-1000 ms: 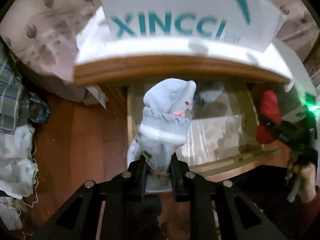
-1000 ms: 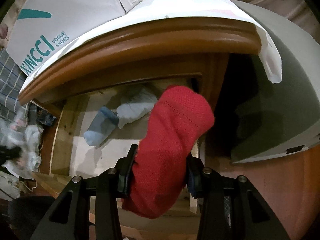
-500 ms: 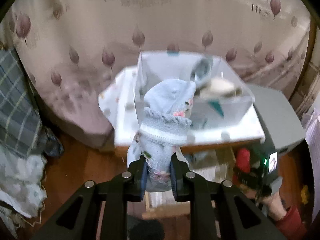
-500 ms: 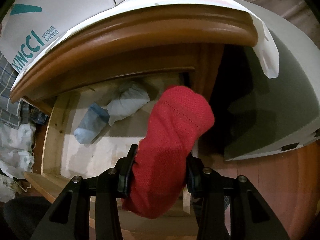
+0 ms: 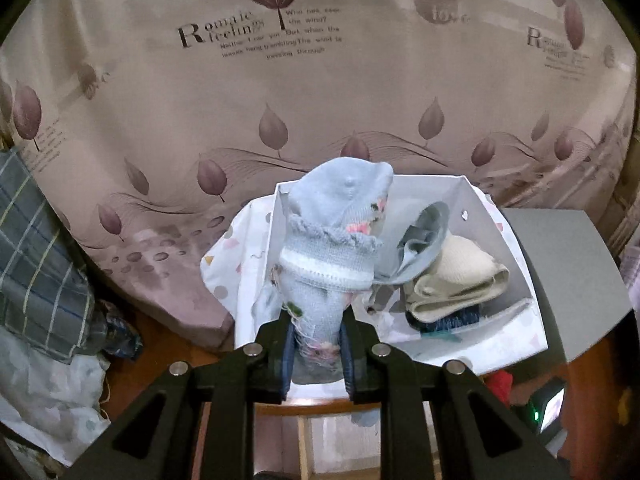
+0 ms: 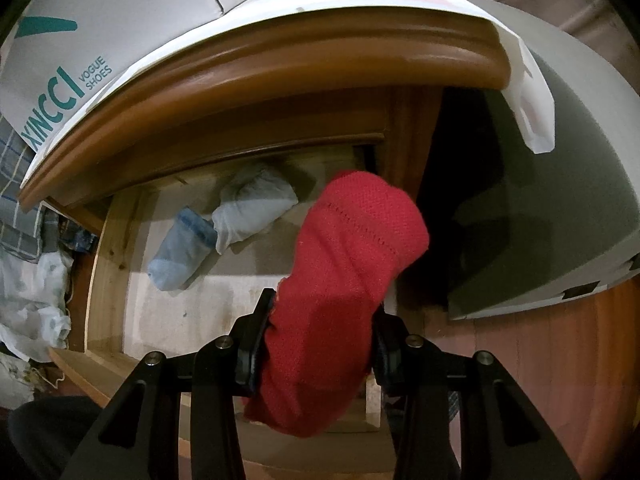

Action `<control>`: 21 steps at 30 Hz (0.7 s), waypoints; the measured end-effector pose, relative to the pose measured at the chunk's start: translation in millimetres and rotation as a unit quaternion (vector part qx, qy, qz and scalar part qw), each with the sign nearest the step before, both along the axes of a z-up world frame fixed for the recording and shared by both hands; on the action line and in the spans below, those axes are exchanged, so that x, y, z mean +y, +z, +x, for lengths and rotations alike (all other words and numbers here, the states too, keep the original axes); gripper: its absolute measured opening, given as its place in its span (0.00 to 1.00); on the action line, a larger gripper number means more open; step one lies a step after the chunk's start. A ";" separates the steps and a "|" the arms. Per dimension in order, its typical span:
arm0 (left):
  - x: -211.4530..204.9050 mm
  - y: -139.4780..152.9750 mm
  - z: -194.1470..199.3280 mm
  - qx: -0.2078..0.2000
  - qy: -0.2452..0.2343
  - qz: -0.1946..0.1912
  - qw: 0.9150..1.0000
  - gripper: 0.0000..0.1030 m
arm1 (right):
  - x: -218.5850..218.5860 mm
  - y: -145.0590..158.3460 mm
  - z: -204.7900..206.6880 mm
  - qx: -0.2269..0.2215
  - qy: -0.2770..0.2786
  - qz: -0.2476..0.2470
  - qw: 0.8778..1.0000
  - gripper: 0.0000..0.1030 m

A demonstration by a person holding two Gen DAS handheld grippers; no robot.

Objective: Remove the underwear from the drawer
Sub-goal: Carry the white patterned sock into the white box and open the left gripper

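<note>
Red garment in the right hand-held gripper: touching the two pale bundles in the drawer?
Apart. The right wrist view shows the red garment clamped in the right hand-held gripper, with bare drawer floor between it and the pale bundles.

Two tools, one garment each: pale blue and red. Two bundles in the drawer, one box.
</note>
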State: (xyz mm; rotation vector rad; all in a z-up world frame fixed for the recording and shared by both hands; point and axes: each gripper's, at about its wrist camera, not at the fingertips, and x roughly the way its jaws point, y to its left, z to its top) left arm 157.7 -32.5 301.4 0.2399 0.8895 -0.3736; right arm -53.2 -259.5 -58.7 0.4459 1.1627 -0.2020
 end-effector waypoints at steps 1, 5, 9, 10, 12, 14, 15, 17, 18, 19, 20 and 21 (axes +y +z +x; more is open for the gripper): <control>-5.5 -4.6 8.1 0.010 -0.001 -0.001 1.000 0.19 | -0.4 -0.1 0.1 0.000 0.000 0.001 1.000 0.38; -17.1 -25.1 31.7 0.029 0.013 0.006 0.999 0.19 | -1.3 0.2 -0.1 0.000 0.001 0.003 1.000 0.38; -27.6 -50.4 53.2 0.050 0.019 0.019 0.998 0.19 | -3.0 -0.6 -0.8 0.003 -0.002 0.007 1.000 0.38; -29.4 -57.0 57.5 0.057 0.019 0.020 0.998 0.19 | -3.1 -0.8 -0.8 0.003 -0.003 0.009 1.000 0.38; -32.0 -72.8 64.8 0.074 0.023 0.028 0.997 0.19 | -3.1 -1.4 -0.4 0.005 -0.004 0.013 1.000 0.38; -33.5 -86.2 68.2 0.088 0.022 0.030 0.995 0.19 | -1.8 -1.7 0.2 0.005 -0.002 0.014 1.000 0.38; -34.0 -92.2 69.3 0.093 0.024 0.033 0.995 0.19 | -1.1 -1.6 0.5 0.004 -0.001 0.014 1.000 0.38; -33.4 -103.3 71.0 0.098 0.026 0.036 0.994 0.19 | -0.6 -1.7 1.0 0.005 -0.001 0.015 1.000 0.38; -33.0 -107.0 72.5 0.101 0.028 0.037 0.994 0.19 | -0.6 -1.7 1.2 0.004 -0.001 0.016 1.000 0.38; -32.7 -110.6 73.4 0.104 0.030 0.037 0.993 0.19 | -0.2 -2.0 1.7 0.004 -0.002 0.017 1.000 0.38; -32.0 -113.6 74.1 0.107 0.033 0.035 0.993 0.20 | 0.0 -1.9 2.0 0.004 -0.002 0.018 1.000 0.38; -31.6 -115.8 74.8 0.108 0.034 0.033 0.993 0.21 | 0.2 -2.0 2.2 0.004 -0.002 0.018 1.000 0.38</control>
